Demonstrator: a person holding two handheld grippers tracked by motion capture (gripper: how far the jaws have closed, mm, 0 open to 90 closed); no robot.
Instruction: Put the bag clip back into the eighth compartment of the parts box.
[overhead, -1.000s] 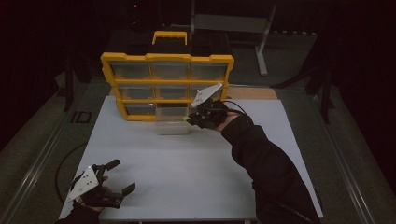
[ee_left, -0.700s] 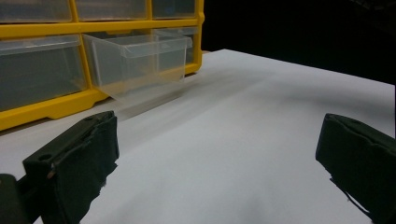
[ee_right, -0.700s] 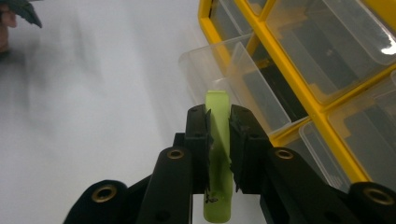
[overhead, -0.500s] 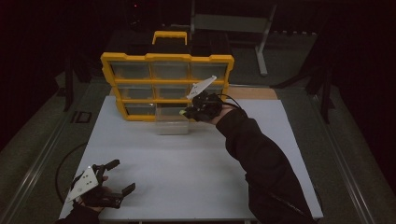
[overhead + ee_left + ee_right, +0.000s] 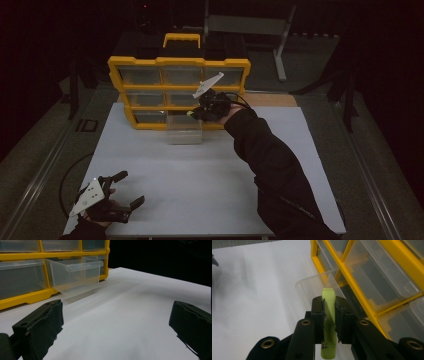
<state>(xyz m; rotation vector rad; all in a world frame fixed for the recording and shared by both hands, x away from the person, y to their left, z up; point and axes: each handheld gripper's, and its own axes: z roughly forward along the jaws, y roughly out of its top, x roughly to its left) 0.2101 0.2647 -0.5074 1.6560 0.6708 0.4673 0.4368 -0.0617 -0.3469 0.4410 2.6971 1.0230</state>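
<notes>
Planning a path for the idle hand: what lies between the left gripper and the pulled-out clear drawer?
Nothing: in the left gripper view, bare white table runs from the open left gripper to the clear drawer.

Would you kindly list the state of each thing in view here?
Clear drawer: pulled out of the yellow organizer, standing open.
Other drawers: pushed in.
Green strip: clamped upright, above the open drawer.
Right tongs: shut on the strip.
Left tongs: open, holding nothing.

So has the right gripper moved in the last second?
Yes. The right gripper has shifted left along the front of the yellow organizer, now above the pulled-out clear drawer.
</notes>
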